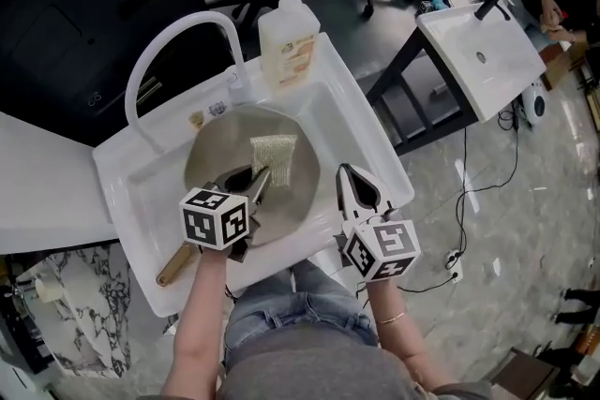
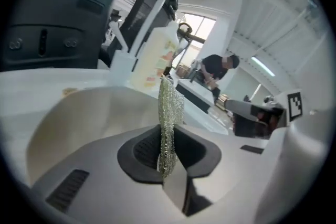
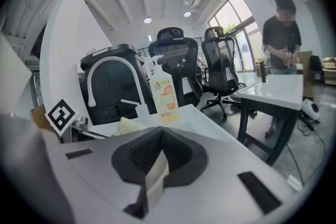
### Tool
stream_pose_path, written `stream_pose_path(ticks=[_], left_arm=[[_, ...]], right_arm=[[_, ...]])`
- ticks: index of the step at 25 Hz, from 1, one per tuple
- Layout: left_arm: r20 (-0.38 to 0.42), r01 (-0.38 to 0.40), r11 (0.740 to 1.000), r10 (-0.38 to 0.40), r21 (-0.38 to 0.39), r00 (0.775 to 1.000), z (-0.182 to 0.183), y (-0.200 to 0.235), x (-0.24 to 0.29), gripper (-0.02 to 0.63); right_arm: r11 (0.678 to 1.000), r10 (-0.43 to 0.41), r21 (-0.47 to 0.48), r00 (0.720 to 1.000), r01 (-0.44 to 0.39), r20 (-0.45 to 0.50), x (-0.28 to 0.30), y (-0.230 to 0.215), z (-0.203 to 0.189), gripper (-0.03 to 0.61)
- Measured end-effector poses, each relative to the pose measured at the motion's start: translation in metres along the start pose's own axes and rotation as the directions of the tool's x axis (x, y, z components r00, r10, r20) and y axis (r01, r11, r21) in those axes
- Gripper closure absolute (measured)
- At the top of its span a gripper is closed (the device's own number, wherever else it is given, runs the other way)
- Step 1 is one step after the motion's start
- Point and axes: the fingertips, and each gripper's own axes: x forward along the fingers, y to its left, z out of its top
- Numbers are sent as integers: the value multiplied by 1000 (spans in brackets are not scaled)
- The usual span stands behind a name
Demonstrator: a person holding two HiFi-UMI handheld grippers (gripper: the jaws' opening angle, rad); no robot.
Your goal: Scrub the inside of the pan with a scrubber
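The round grey metal pan [image 1: 214,155] lies in the white sink basin [image 1: 361,131], beneath the left gripper [image 1: 261,179]. Its jaws are pinched on the pale green mesh scrubber [image 1: 275,155], which sticks out ahead over the pan's inside. The right gripper [image 1: 348,175] has its jaws pressed together and empty over the basin's rim, and a clear soap bottle [image 1: 287,37] stands beyond.

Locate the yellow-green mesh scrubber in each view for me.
Head view: yellow-green mesh scrubber at centre, over the grey round pan, pinched by the left tool.
Left gripper view: scrubber dead centre, on edge between the shut jaws.
Right gripper view: scrubber small, left of centre.
Shared landmark: pale soap bottle with an orange label.
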Motion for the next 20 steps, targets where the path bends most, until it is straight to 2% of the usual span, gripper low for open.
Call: stream_pose_path(ticks=[3,6,9,15,20], left_arm=[[-91,154,988,-153,7,984,-11,-30,15,551],[-217,227,974,-221,3,951,-32,-42,26,551],[-322,203,979,-184,27,929,-52,-35,39,551],[-410,147,989,-136,-5,902,-78,-11,62,552],[-461,42,989,29,142,887,-93,11,71,551]], right_arm=[[999,-38,16,999,38,1,-11,-10,-5,568],[997,-72,30,997,72,1,-21,-18,-8,568],[994,-98,42,995,97,3,-27,-25,-9,568],[991,-117,58,993,118,-8,-27,-27,-15,568],[993,-107,54,994,108,-20,-18,-22,-15,568]])
